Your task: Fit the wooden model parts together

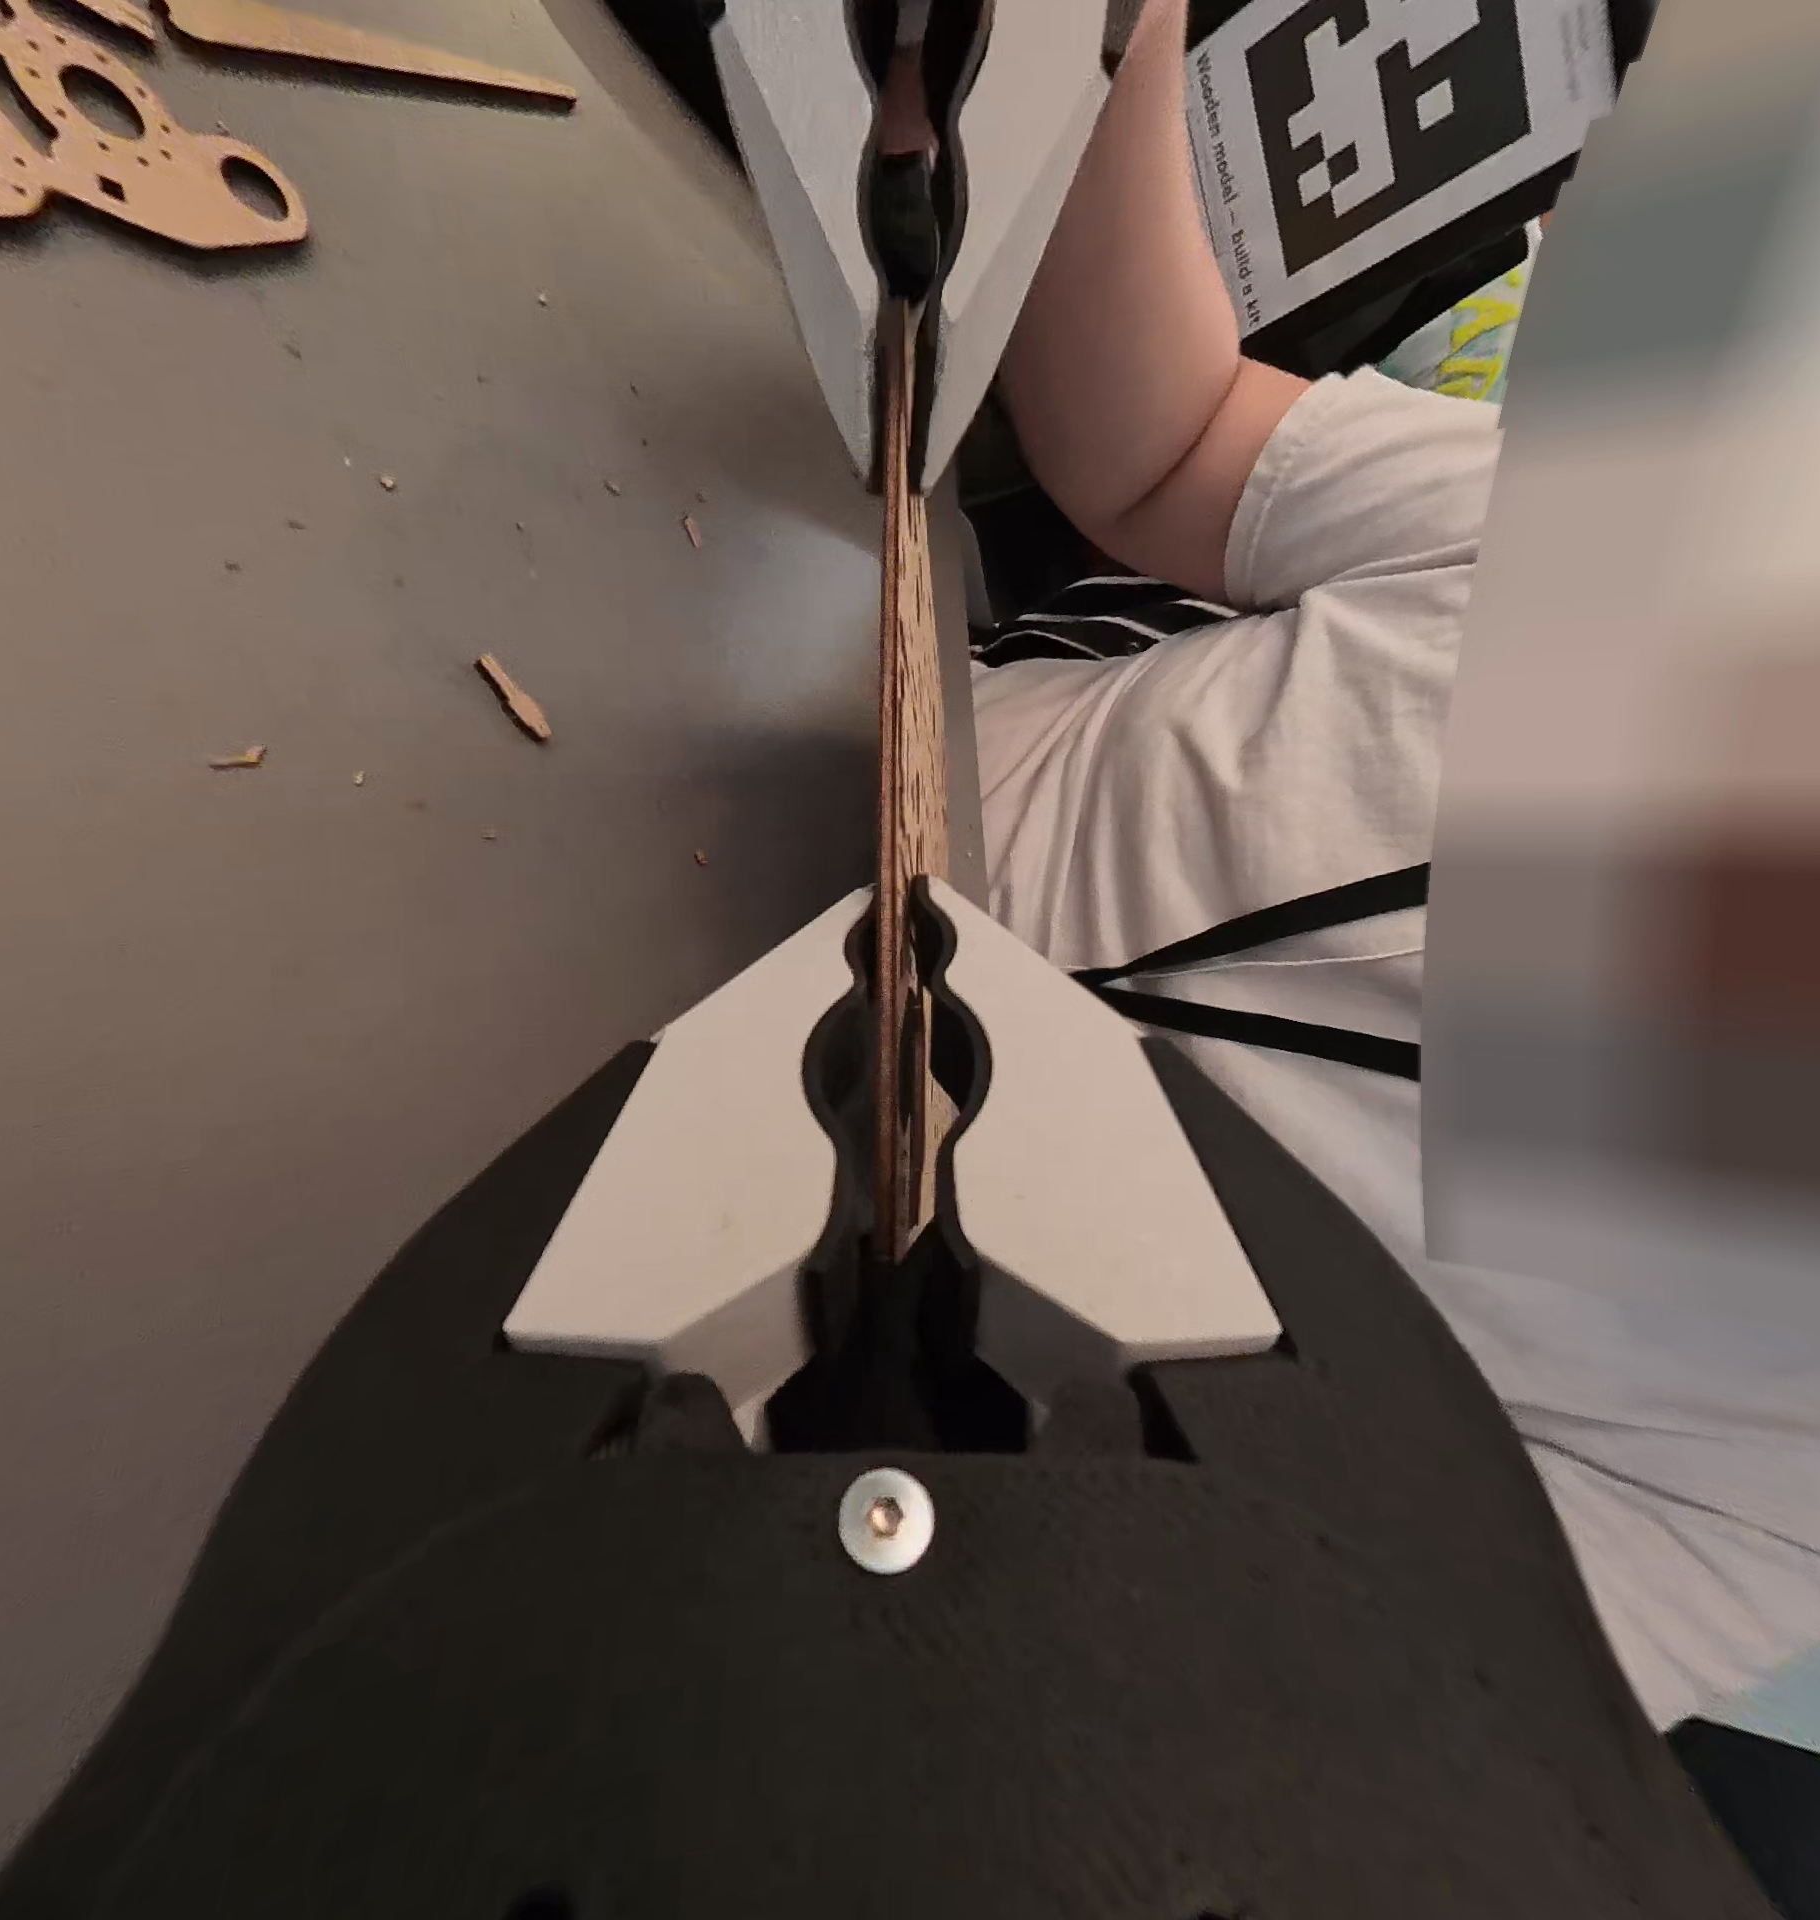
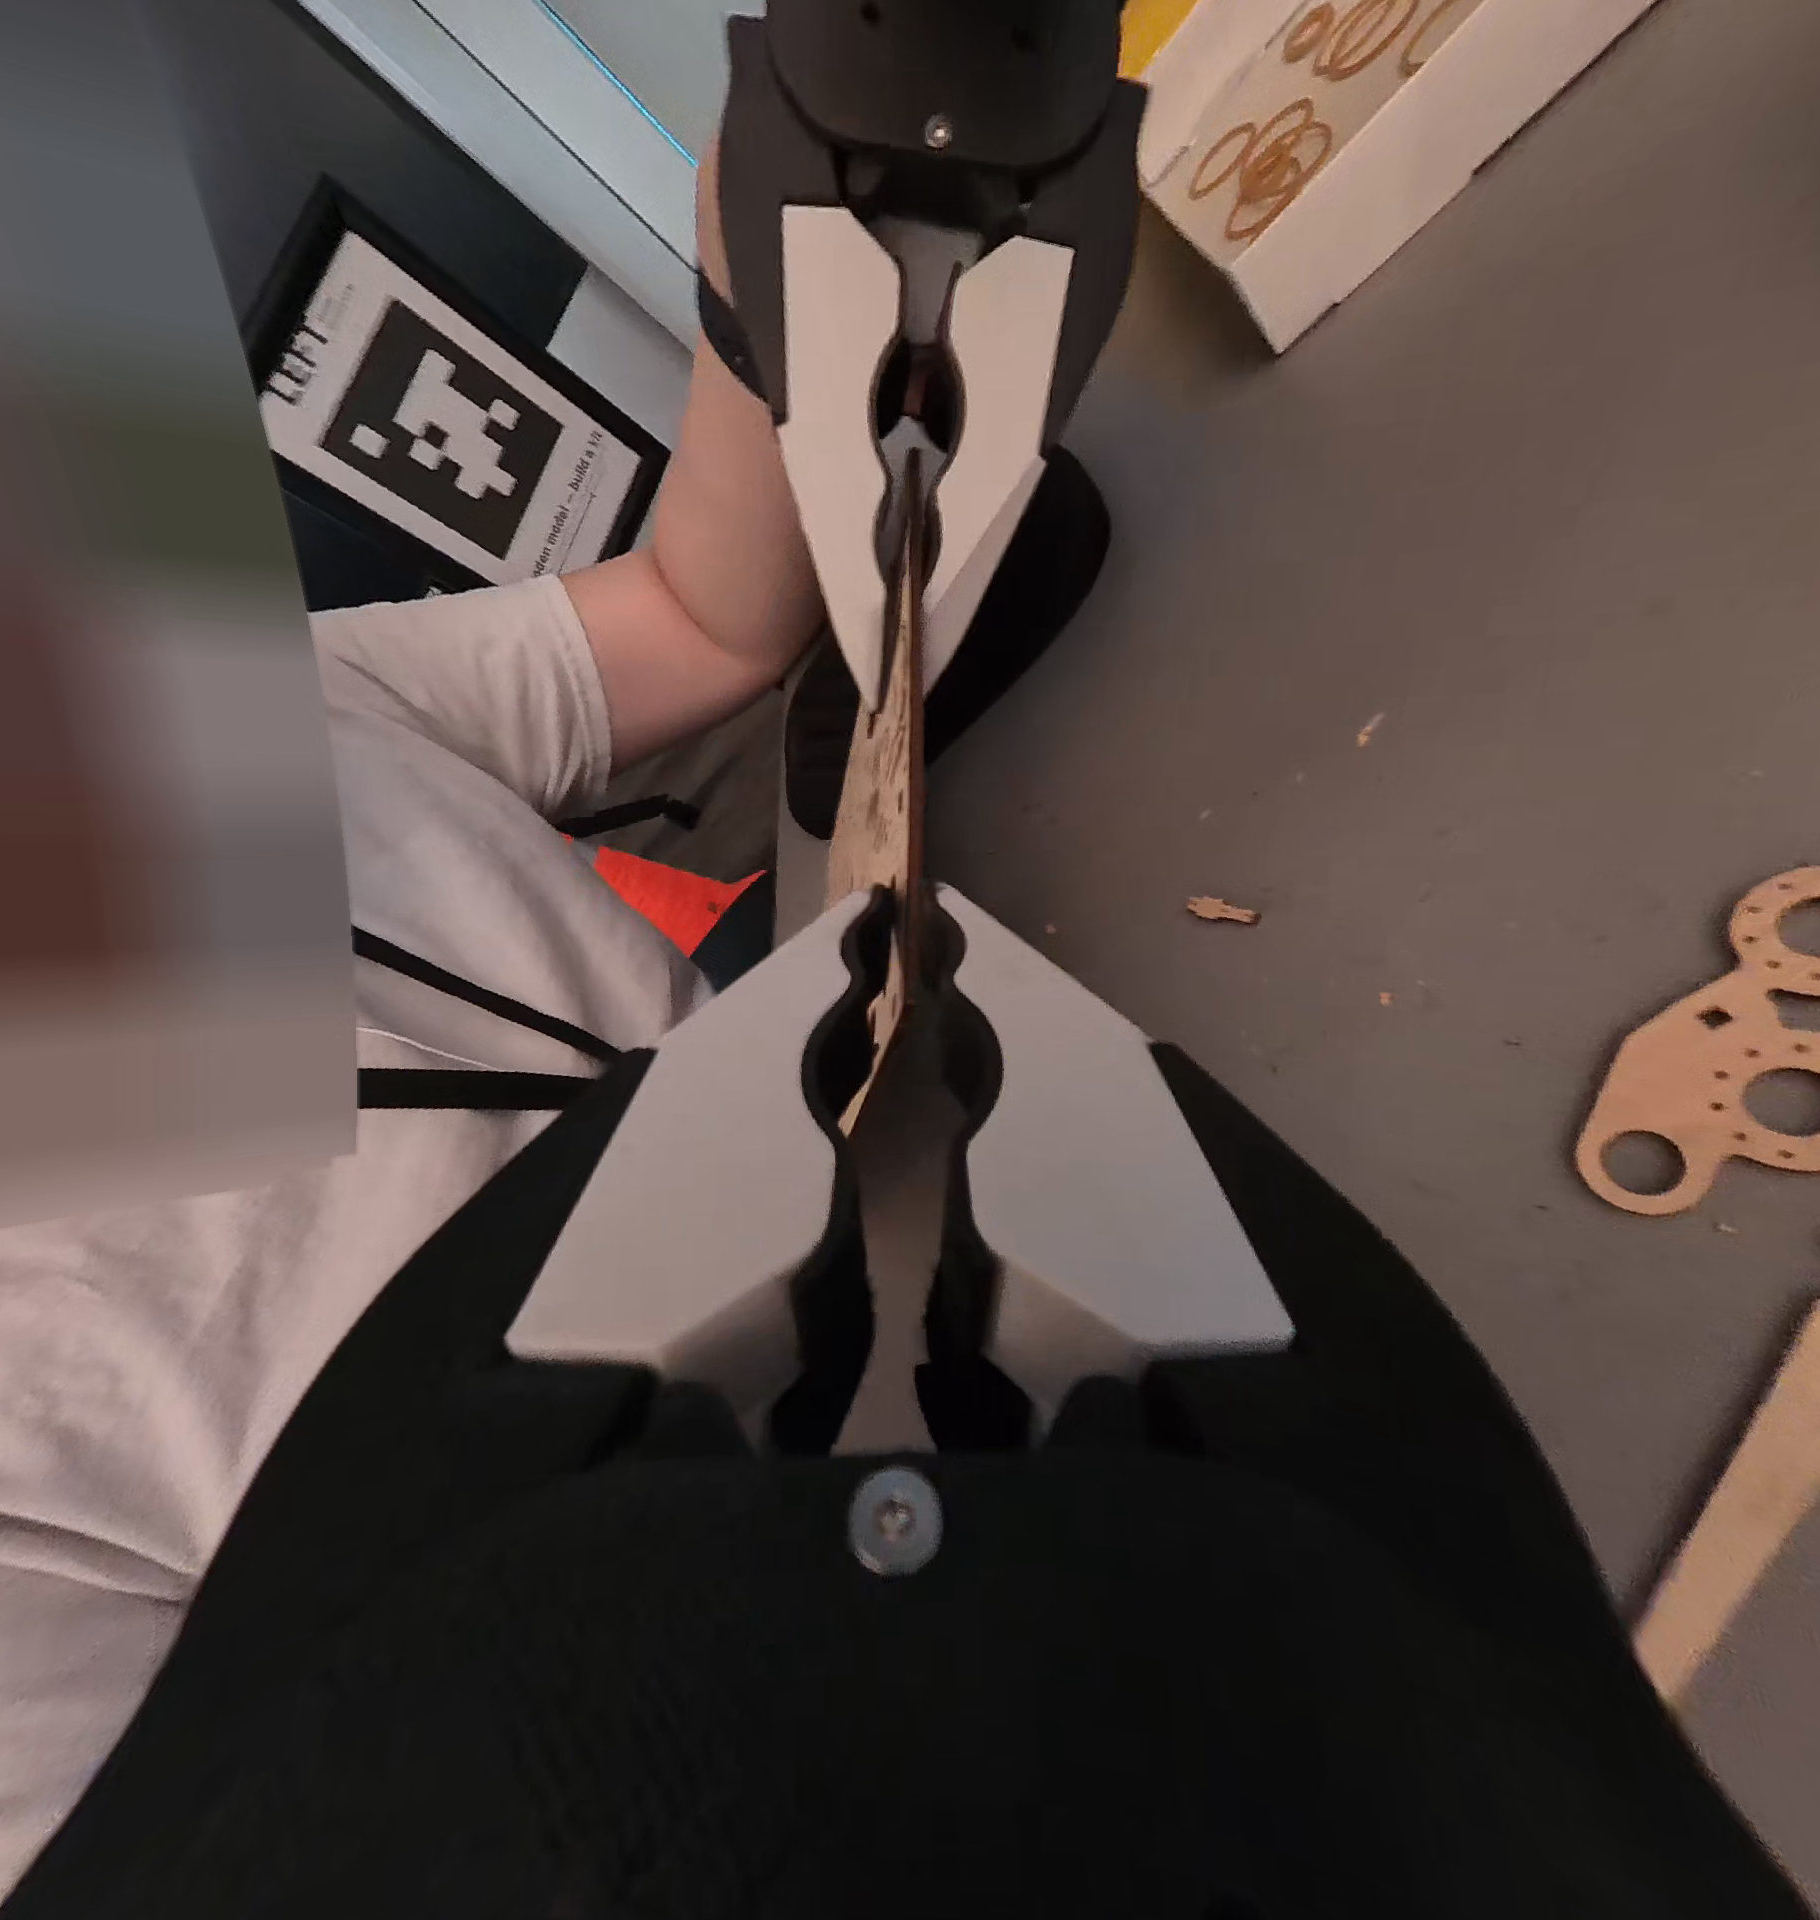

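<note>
Your left gripper [image 1: 898,894] is closed on a thin wooden model part [image 1: 911,717], its white fingers [image 1: 771,1122] pinched against the piece with only the wood's thickness between them; in the left wrist view the part runs edge-on from your tips toward 12 o'clock, where the right gripper [image 1: 901,478] meets it from the opposite end, its own white fingers clamped on the same strip; so you hold one piece between both tools, raised above the grey table [image 1: 262,935]. In the right wrist view the right gripper [image 2: 901,904] is likewise nearly closed, gripping the wooden model part [image 2: 885,790], whose pale face shows small cut-outs and tilts slightly toward 11 o'clock; the left gripper [image 2: 890,675] comes down from 12 o'clock onto its far end. On the table a flat perforated plate [image 2: 1758,1049] with round holes lies at 3 o'clock of your right tool, well apart from it; a plain wooden strip [image 2: 1779,1475] lies at 4 o'clock; a small peg-like offcut [image 2: 1223,911] sits between the plate and your fingers; wood chips are scattered around. At 1 o'clock a white box [image 2: 1332,208] holds sheets with ring shapes. From the left view the same perforated plate [image 1: 106,145] sits at 10 o'clock, with a tapered strip [image 1: 366,52] just beyond it and a splinter [image 1: 513,696] near 9 o'clock. A person's arm [image 1: 1145,416] and white shirt [image 1: 1249,831] fill the 3 o'clock side; a black-and-white marker card [image 1: 1405,135] stands behind the arm.
</note>
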Demonstrator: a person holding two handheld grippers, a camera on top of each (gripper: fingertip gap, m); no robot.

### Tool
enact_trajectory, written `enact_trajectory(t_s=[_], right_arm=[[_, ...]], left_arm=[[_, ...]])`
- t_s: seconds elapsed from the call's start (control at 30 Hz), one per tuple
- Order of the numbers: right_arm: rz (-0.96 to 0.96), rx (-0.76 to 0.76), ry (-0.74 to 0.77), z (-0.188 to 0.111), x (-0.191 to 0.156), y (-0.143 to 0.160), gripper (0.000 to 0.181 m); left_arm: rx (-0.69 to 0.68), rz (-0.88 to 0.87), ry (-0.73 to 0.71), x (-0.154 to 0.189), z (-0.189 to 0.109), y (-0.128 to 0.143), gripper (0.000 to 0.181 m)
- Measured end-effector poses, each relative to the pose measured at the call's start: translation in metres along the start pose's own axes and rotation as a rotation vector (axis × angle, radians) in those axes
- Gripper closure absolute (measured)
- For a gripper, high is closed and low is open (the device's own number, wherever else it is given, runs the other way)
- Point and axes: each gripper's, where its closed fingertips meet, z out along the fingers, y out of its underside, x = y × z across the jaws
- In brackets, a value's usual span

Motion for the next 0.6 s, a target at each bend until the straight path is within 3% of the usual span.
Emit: enact_trajectory(t_s=[0.1, 0.2, 0.3, 0.37, 0.43, 0.6], right_arm=[[-0.108, 0.046, 0.191, -0.009, 0.017, -0.02, 0.161], [-0.264, 0.089, 0.289, -0.002, 0.002, -0.056, 0.147], [-0.25, -0.093, 0.294, 0.028, 0.0, -0.053, 0.143], [-0.155, -0.218, 0.238, 0.042, 0.002, -0.041, 0.147], [-0.077, -0.256, 0.155, 0.048, 0.0, -0.037, 0.177], [-0.082, -0.274, 0.159, 0.044, 0.006, -0.033, 0.178]], left_arm=[[0.017, -0.016, -0.013, -0.005, 0.001, -0.003, 0.179], [0.021, -0.01, -0.014, -0.004, 0.001, -0.004, 0.18], [0.024, 0.026, -0.028, -0.003, 0.002, -0.006, 0.179], [0.029, 0.045, -0.035, -0.001, 0.002, -0.008, 0.179], [0.025, 0.071, -0.036, 0.002, 0.002, -0.007, 0.179], [0.009, 0.018, -0.036, -0.003, 0.0, -0.002, 0.179]])
